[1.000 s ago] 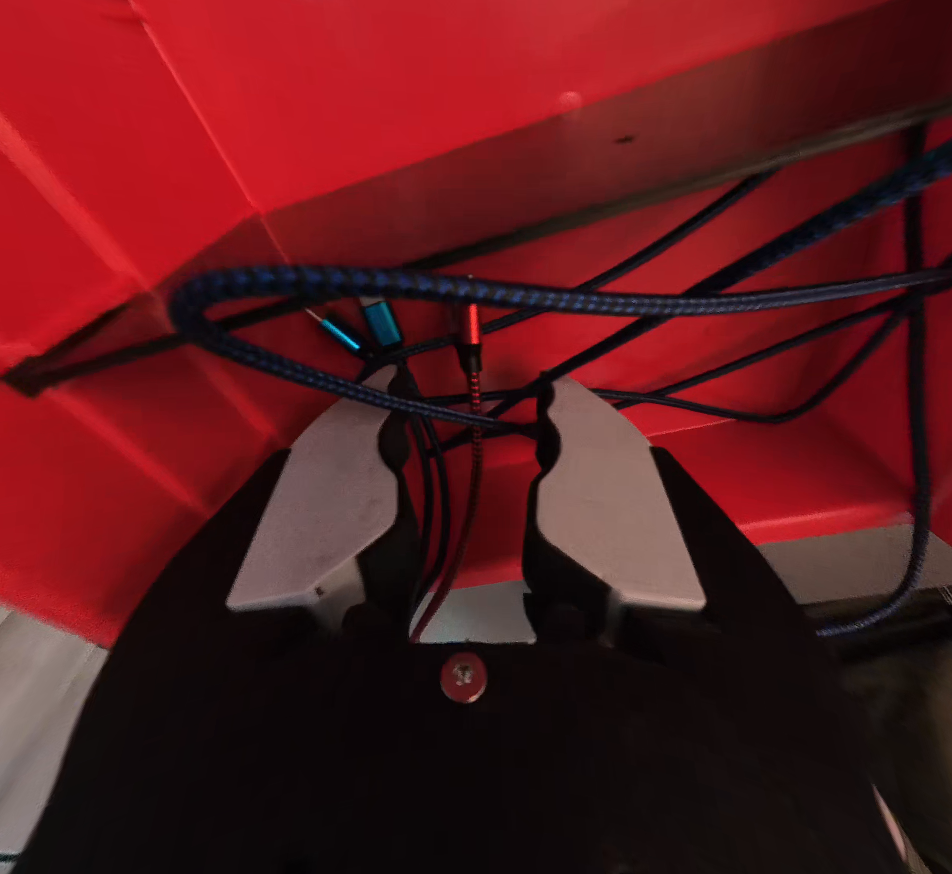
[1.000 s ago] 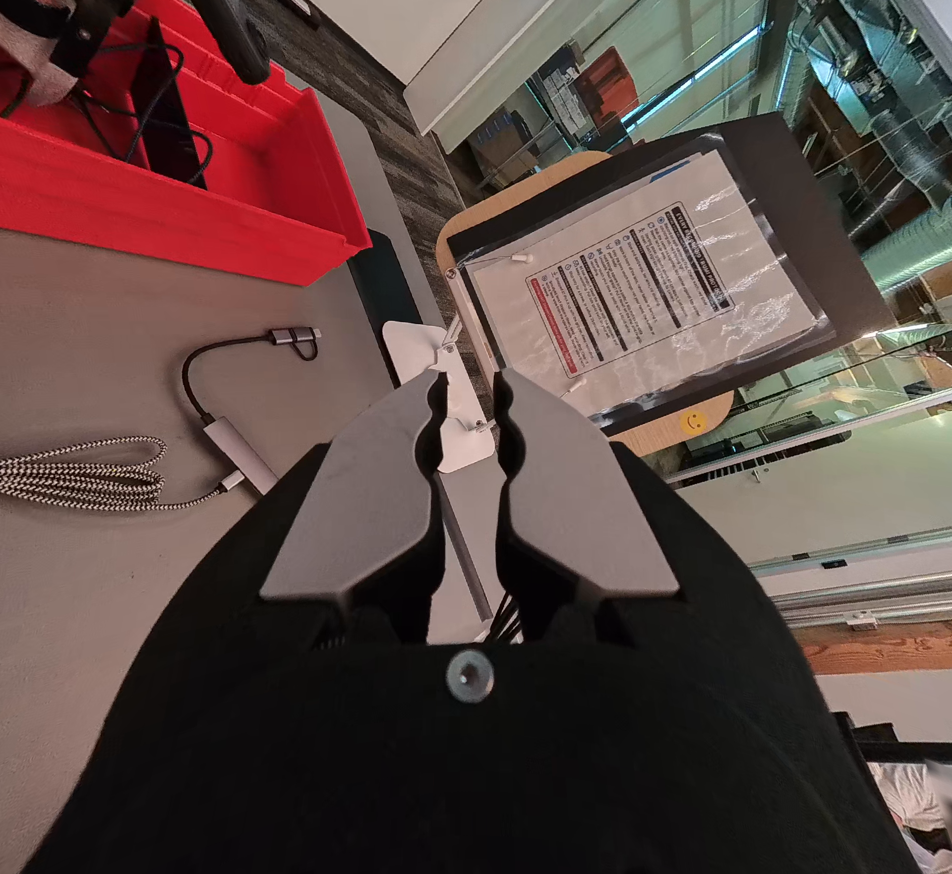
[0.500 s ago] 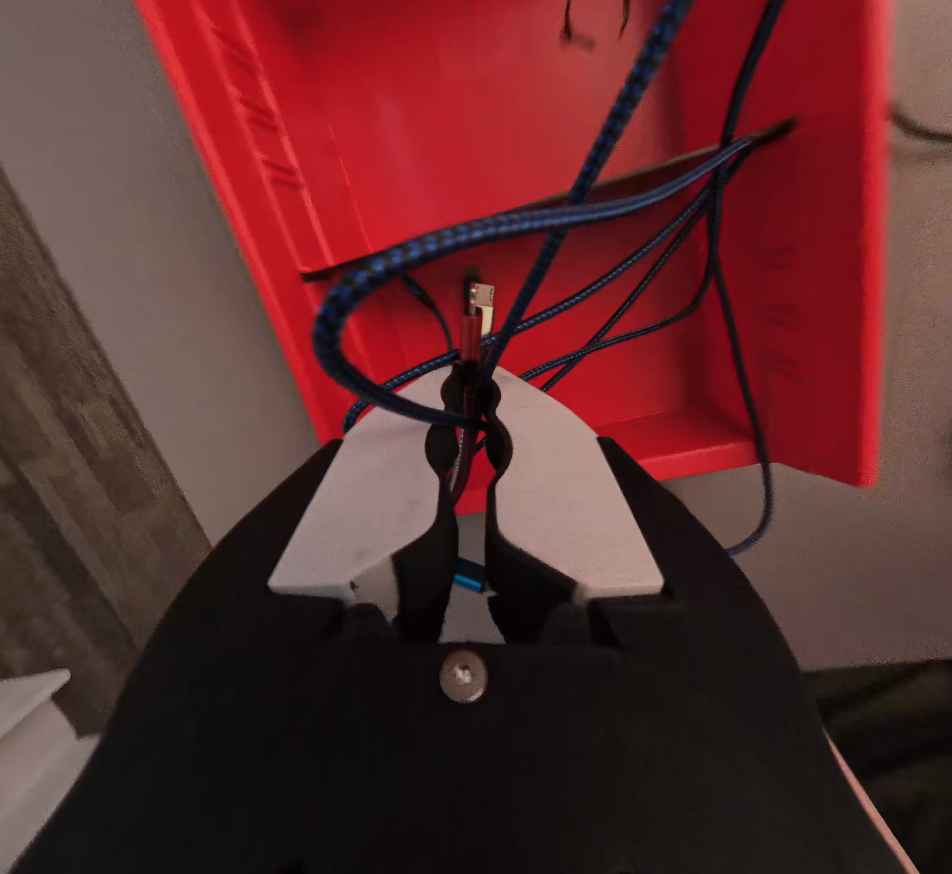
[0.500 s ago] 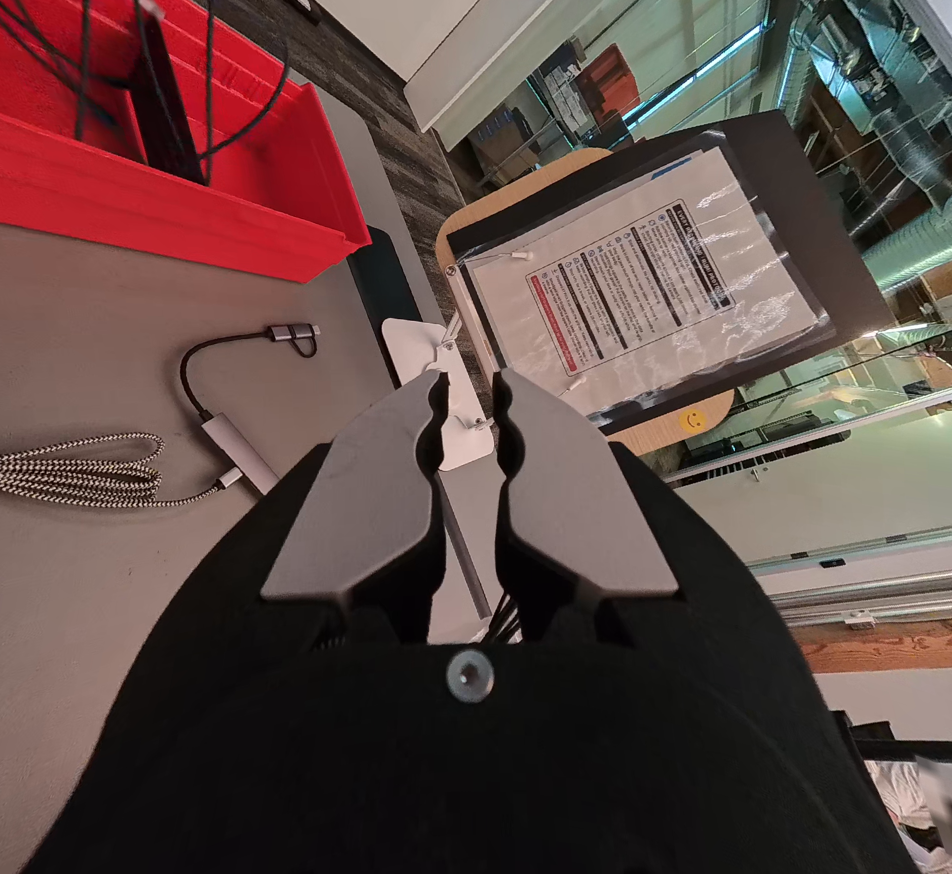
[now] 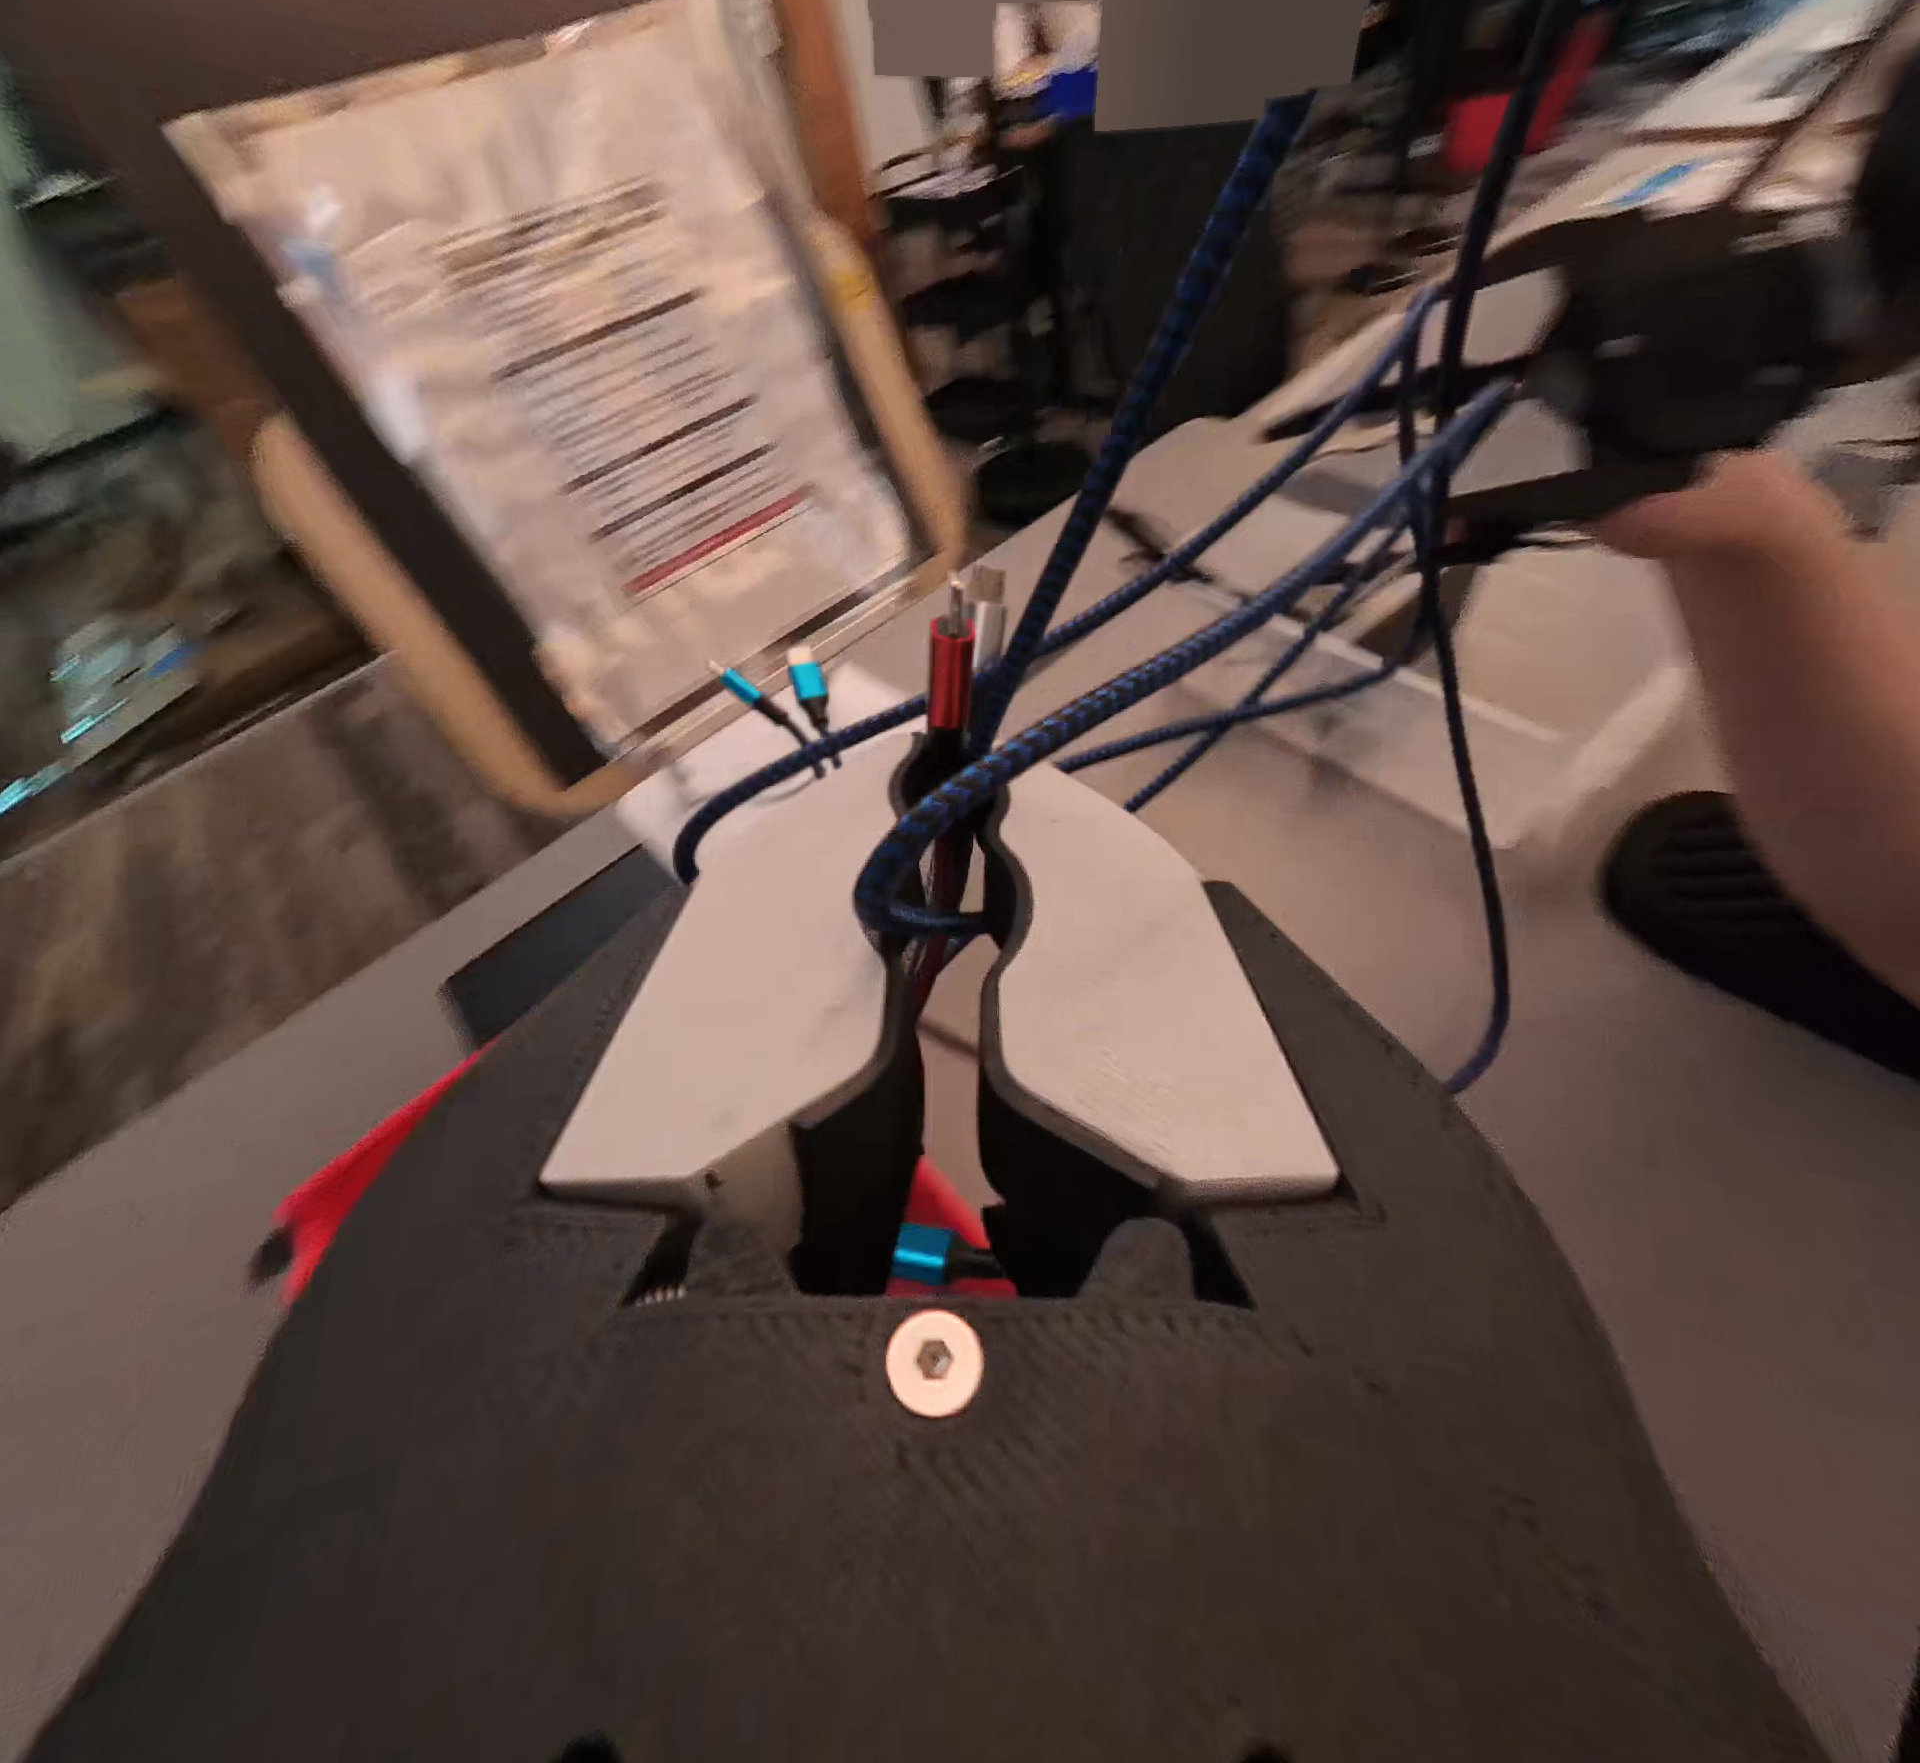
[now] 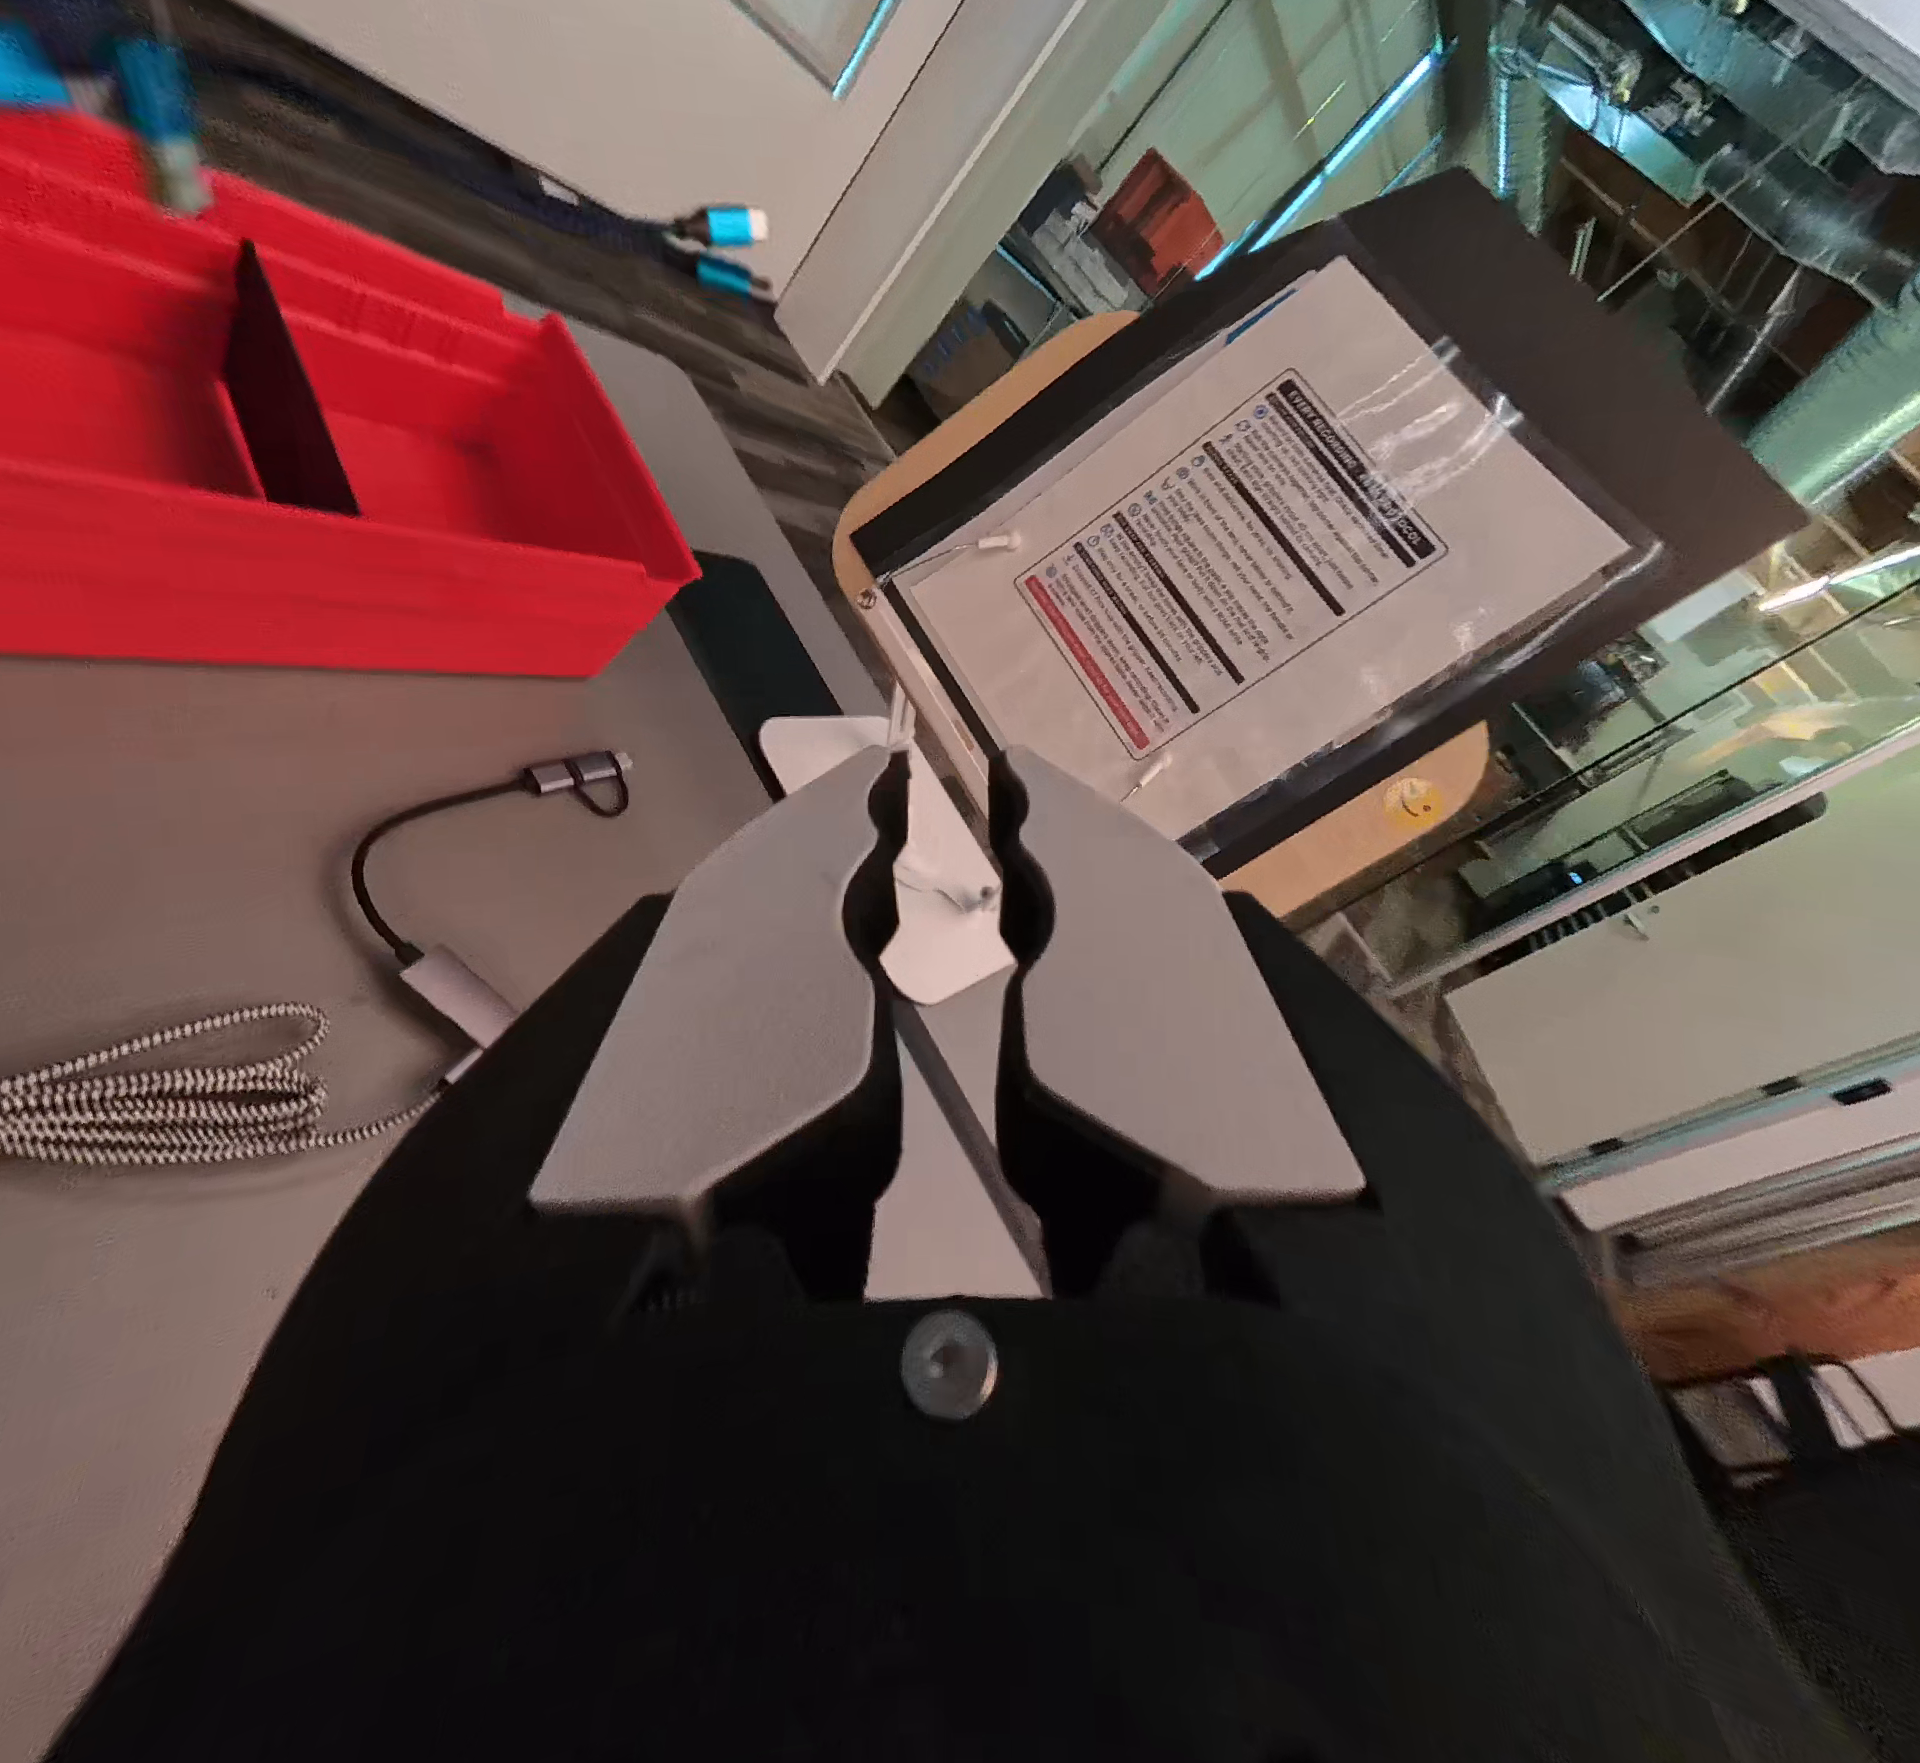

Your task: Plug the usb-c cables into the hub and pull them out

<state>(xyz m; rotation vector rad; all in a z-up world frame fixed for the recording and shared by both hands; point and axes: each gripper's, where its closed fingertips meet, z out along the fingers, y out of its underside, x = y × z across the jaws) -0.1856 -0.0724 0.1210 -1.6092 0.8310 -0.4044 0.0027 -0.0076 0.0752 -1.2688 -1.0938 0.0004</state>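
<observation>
My left gripper (image 5: 951, 778) is shut on a bundle of cables lifted in the air. The bundle holds a red-plug cable (image 5: 948, 674), a silver plug (image 5: 987, 607) and blue braided cables (image 5: 1122, 383) that trail up and right. Two light-blue plugs (image 5: 805, 674) hang just left of the fingertips. My right gripper (image 6: 940, 768) is empty, its jaws a narrow gap apart, above the grey table. The grey hub (image 6: 457, 996) lies on the table to its left, with a short black lead (image 6: 364, 872). A black-and-white braided cable (image 6: 156, 1100) lies coiled beside the hub.
A red bin (image 6: 312, 591) with a black divider (image 6: 281, 404) stands at the table's far left. A printed sheet in a clear stand (image 6: 1247, 570) on a white base (image 6: 935, 882) stands ahead. Light-blue plugs (image 6: 727, 227) dangle above the bin. A hand (image 5: 1766, 591) shows at right. Some 20 cm of space lies between my two pairs of fingers. My right gripper is the nearer one to the grey hub (image 6: 457, 996): about 25 cm, against 35 cm.
My left gripper closed on the cables in the red bin, lifted them out and swung toward the printed sheet. The bin now shows no cables. My right gripper has hardly moved.
</observation>
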